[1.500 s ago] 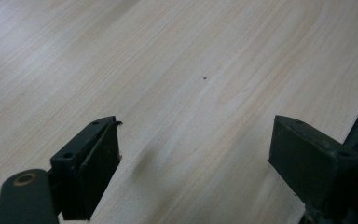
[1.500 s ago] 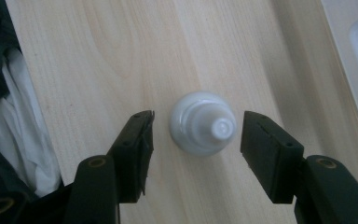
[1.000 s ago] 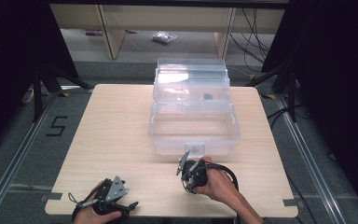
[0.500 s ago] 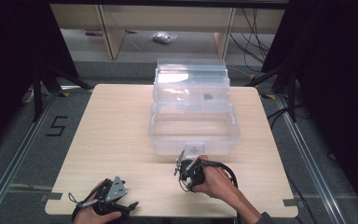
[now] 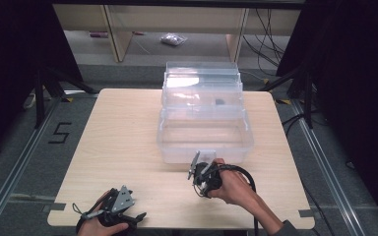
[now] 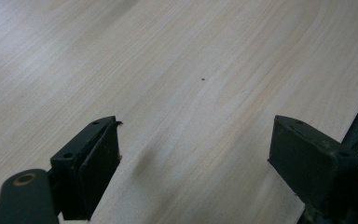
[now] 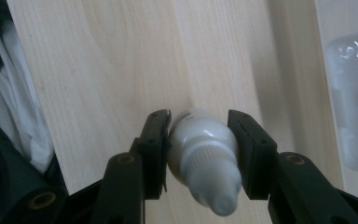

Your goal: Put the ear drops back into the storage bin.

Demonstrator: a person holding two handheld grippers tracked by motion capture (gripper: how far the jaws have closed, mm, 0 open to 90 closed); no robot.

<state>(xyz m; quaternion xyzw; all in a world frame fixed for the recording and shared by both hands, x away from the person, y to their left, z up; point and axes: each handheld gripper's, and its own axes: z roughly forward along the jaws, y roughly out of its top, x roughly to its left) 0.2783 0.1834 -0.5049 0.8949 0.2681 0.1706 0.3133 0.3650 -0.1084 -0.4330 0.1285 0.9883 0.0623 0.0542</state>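
Note:
My right gripper [image 7: 199, 122] is shut on a small white plastic bottle [image 7: 203, 144], its pads pressing on both sides and its nozzle end toward the camera, just above the wooden table [image 7: 98, 70]. From above, that gripper [image 5: 199, 183] sits in a hand close in front of the clear plastic box [image 5: 204, 123]. My left gripper [image 6: 193, 135] stands open over bare wood with nothing between its jaws. In the high view it [image 5: 128, 214] rests at the table's front left edge.
The clear box is tiered, with open trays, and stands at the table's centre back; a small dark item [image 5: 220, 102] lies in an upper tray. Light wood [image 5: 118, 142] stretches left of the box. Cables and shelving lie beyond the far edge.
The right hand has edged slightly left in front of the box. The left hand has stayed put.

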